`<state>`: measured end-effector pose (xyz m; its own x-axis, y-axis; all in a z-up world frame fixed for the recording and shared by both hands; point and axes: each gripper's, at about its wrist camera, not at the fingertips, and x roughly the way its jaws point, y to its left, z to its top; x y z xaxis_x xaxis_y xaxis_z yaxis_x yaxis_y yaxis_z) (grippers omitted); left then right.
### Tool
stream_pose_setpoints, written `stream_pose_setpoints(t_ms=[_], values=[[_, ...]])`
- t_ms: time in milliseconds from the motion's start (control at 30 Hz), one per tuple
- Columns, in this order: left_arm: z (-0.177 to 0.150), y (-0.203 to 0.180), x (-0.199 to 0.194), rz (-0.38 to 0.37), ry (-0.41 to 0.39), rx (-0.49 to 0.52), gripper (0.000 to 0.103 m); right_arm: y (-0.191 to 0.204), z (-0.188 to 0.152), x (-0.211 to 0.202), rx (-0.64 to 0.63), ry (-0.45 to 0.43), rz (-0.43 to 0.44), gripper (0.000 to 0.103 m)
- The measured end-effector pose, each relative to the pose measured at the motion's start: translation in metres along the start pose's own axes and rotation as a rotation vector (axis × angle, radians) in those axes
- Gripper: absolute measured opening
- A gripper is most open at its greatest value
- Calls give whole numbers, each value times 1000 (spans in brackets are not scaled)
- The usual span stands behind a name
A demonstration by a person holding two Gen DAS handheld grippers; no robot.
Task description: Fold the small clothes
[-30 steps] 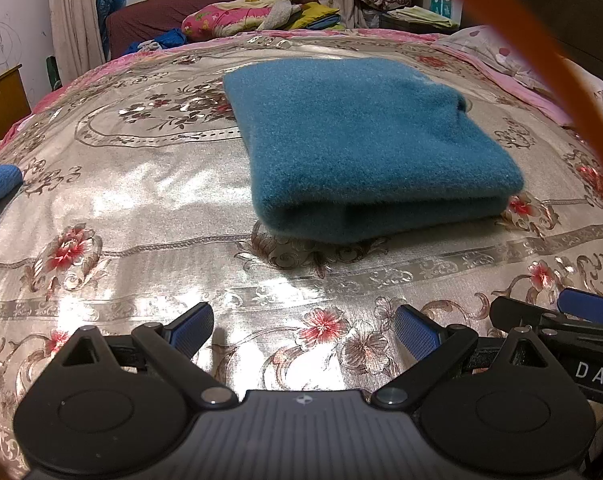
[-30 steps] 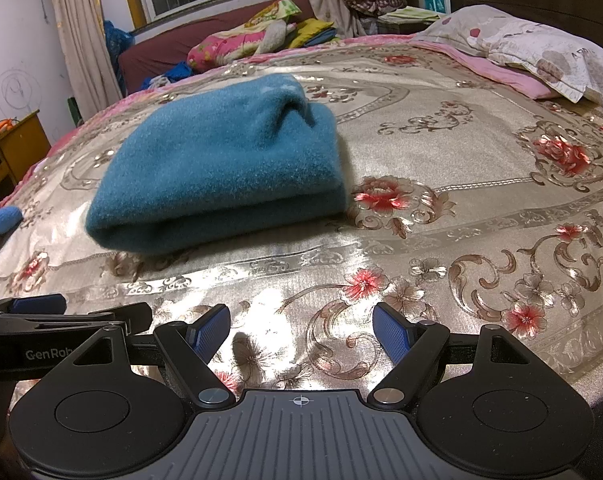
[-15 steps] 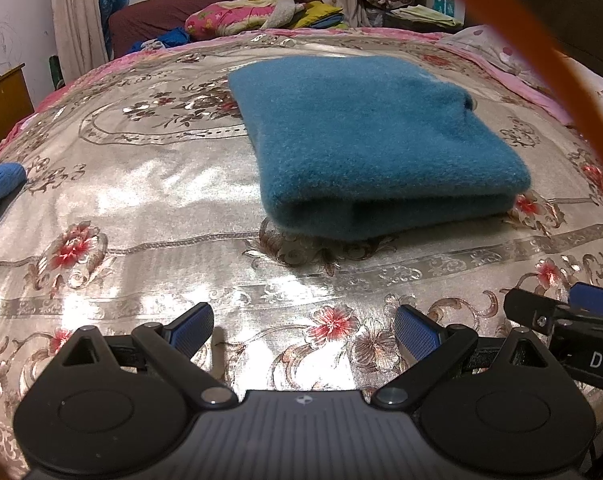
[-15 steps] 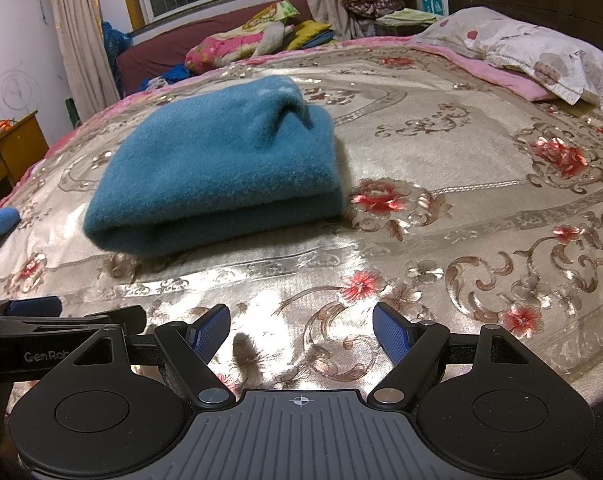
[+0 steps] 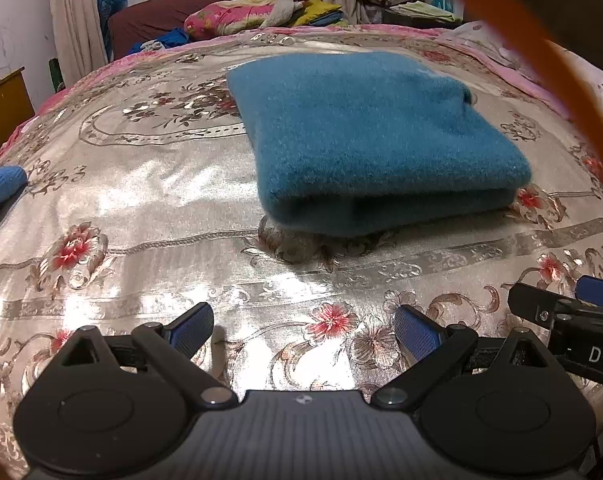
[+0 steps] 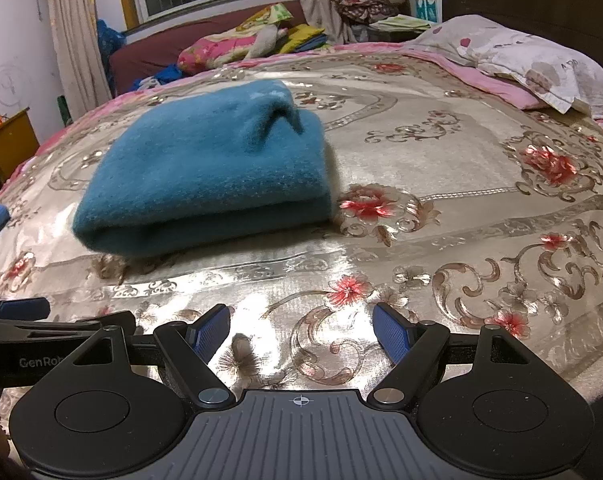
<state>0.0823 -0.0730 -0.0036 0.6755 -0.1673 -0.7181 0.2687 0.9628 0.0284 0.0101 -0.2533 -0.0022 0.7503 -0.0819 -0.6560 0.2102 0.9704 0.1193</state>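
The blue cloth (image 5: 373,136) lies folded on the bed (image 5: 121,184), ahead of both hand-held grippers and touching neither. From the left hand-held gripper (image 5: 303,326) it is ahead and a little right; from the right hand-held gripper (image 6: 301,330) ahead and left. Both stand wide open and empty. Its folded edge faces them, running left to right. Neither seems clearly nearer.

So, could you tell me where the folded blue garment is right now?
The folded blue garment lies on the floral bedspread, beyond both open grippers, right of centre in the left wrist view and left of centre in the right.
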Motion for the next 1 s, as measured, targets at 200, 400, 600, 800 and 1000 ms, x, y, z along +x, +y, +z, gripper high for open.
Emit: stream_pose_setpoints(t_ms=[200,400,600,800,1000], values=[[0,2,1,-2,4,-3,102,0,0,0,0,0,-1,80],[-1,3,1,-3,7,-5,102,0,0,0,0,1,0,80],[-1,5,3,-3,15,-11,102,0,0,0,0,1,-1,80],[0,2,3,13,17,6,102,0,0,0,0,0,0,80],[1,0,3,15,18,13,102,-1,0,1,0,-2,0,80]])
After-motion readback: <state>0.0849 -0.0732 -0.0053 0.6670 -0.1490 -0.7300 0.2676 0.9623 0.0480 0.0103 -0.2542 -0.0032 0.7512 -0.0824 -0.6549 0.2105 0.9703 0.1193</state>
